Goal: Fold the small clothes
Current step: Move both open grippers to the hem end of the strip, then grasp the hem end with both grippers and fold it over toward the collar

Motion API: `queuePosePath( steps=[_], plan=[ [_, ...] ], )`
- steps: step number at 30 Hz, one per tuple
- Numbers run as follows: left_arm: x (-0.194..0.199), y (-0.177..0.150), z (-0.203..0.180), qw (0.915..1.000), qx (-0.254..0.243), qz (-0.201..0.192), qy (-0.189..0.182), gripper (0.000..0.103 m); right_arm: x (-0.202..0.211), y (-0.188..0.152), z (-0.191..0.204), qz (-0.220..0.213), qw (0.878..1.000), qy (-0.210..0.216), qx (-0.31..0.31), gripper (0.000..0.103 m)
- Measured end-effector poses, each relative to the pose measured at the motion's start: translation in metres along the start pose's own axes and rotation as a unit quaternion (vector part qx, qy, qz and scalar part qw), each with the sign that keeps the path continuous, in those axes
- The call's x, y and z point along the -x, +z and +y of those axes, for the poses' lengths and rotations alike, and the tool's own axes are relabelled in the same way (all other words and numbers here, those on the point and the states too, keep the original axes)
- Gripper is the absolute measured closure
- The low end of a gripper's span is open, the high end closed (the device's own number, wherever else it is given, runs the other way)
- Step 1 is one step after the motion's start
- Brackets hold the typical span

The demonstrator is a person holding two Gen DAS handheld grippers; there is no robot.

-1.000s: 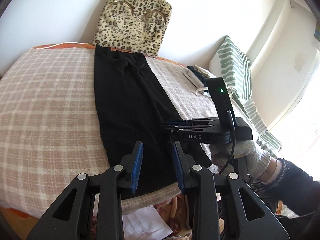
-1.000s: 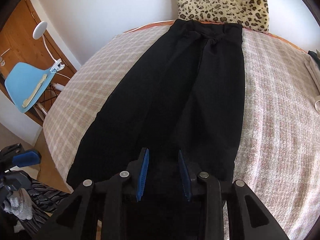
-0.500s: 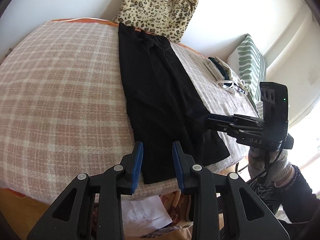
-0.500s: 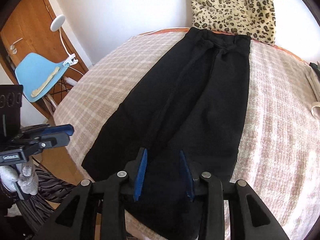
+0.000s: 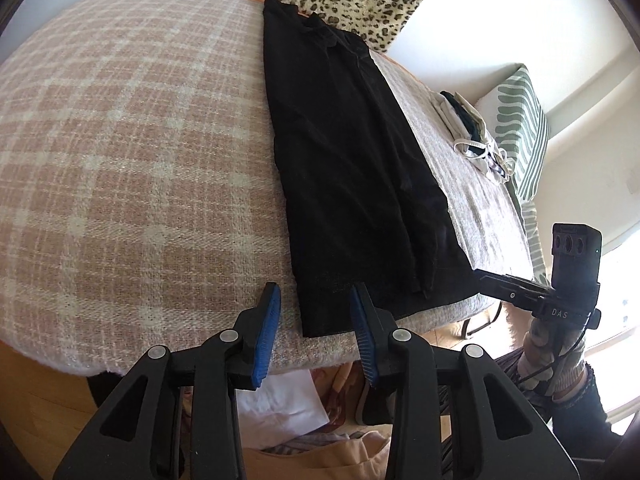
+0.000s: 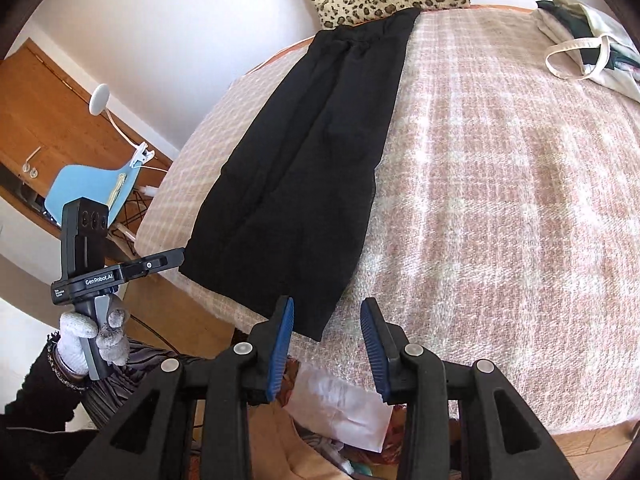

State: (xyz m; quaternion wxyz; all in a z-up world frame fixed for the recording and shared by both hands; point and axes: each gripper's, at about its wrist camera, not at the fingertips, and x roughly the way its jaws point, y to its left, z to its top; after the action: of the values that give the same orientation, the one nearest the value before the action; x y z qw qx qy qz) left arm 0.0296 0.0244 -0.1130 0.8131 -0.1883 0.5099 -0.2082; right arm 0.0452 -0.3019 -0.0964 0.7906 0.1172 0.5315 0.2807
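Left gripper: level, off the bed's near edge, jaws wide, holding nothing. Right gripper: same pose, jaws wide, nothing held. Black trousers: thin matte knit, long narrow strip, flat on the bed from headboard edge to near edge. Bedcover: pink-and-cream woven check.

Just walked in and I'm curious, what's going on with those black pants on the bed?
A person holds tongs in each hand at the near edge of the bed. The black pants lie flat along the plaid blanket, unfolded. The left tongs and right tongs are open at the pants' near corners, gripping nothing.
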Motion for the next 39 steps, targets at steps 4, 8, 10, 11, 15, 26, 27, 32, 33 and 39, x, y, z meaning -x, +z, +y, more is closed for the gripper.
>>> queuePosePath(
  steps=[4, 8, 10, 11, 15, 26, 27, 32, 33, 39],
  plan=[
    [-0.002, 0.001, -0.001, 1.0000, -0.003, -0.003, -0.006, 0.079, -0.010, -0.002, 0.006, 0.011, 1.000, 0.004, 0.008, 0.066],
    [-0.004, -0.003, -0.008, 0.9996, -0.028, -0.005, 0.001, 0.099, -0.013, 0.001, 0.008, 0.011, 1.000, -0.005, 0.021, 0.081],
    [0.000, -0.005, -0.013, 0.9989, -0.045, -0.012, 0.006, 0.099, -0.014, 0.000, 0.007, 0.013, 1.000, -0.014, 0.022, 0.096],
    [0.002, -0.006, -0.014, 0.9985, -0.050, -0.017, 0.010, 0.099, -0.015, 0.000, 0.007, 0.014, 1.000, -0.014, 0.023, 0.097],
    [0.007, -0.008, -0.007, 0.9991, -0.038, -0.021, -0.003, 0.099, -0.012, -0.002, 0.004, 0.012, 1.000, -0.009, 0.022, 0.099],
    [-0.005, -0.007, -0.006, 0.9996, -0.012, 0.007, -0.026, 0.102, -0.018, 0.001, 0.010, 0.016, 0.999, 0.011, 0.028, 0.088],
    [-0.004, -0.006, -0.007, 0.9996, -0.012, 0.003, -0.026, 0.102, -0.018, 0.001, 0.008, 0.017, 1.000, 0.013, 0.023, 0.095],
    [0.003, 0.001, -0.011, 0.9990, -0.008, -0.015, -0.042, 0.101, -0.010, 0.006, -0.007, 0.001, 0.998, 0.054, -0.022, 0.101],
    [0.005, 0.003, -0.012, 0.9988, -0.005, -0.018, -0.046, 0.101, -0.007, 0.008, -0.008, -0.005, 0.998, 0.062, -0.028, 0.101],
    [0.010, 0.017, -0.023, 0.9977, -0.008, -0.027, -0.061, 0.101, 0.010, 0.018, -0.012, -0.029, 0.993, 0.097, -0.052, 0.101]
  ],
)
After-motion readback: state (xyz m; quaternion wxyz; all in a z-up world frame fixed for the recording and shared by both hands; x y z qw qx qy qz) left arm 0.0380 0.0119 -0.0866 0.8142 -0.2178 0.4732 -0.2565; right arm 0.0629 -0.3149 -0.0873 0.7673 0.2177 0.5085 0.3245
